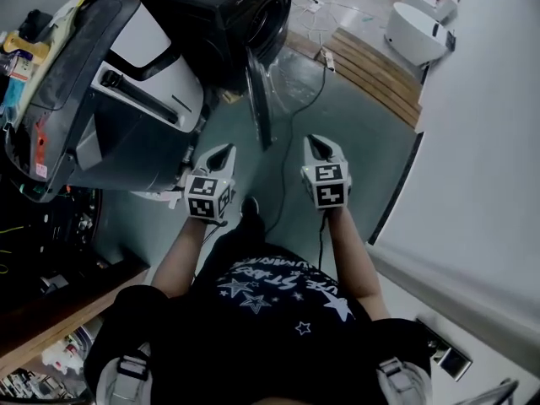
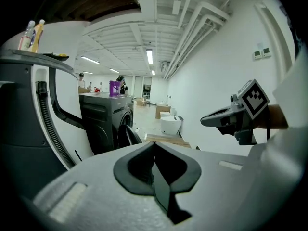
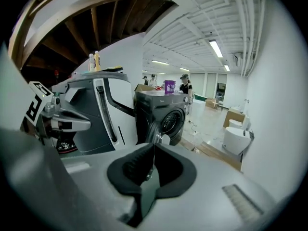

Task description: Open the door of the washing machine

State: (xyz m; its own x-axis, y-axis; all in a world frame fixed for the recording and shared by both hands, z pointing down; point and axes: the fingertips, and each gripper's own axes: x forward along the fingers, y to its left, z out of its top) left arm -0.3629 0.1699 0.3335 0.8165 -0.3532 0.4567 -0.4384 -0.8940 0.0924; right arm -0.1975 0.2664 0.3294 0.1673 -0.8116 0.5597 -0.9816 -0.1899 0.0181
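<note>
Wall (image 1: 489,142): plain white, it fills the right side, and we see it run from near to far.
Floor (image 1: 363,133): grey-green and bare between the wall and the machines.
Big unit (image 1: 126,99): a grey-and-white appliance on the left, just beside the washer; two bottles (image 3: 94,61) stand on its top.
Washer (image 1: 228,15): a dark front-loader at the far side, left of centre. In the right gripper view we can look straight into its drum.
Person: a black shirt (image 1: 270,310) printed with stars, with both forearms stretched out towards the washer.
Door (image 1: 257,99): open, swung out from the washer front towards us and seen edge-on from above. Neither tool touches it.
Boards (image 1: 371,62): pale planks stacked flat on the floor at the far right, by the wall.
Fixture (image 1: 418,32): a white rounded piece just beyond the boards.
Left gripper (image 1: 224,149): near and left of the door and clear of it. We find its jaws pressed together with nothing between them.
Right gripper (image 1: 315,140): near and right of the door, level with the left one. Its jaws are closed tight on nothing.
Cable (image 1: 316,91): dark, trailing over the floor right of the door.
Jug (image 3: 169,86): purple, on the washer's top.
</note>
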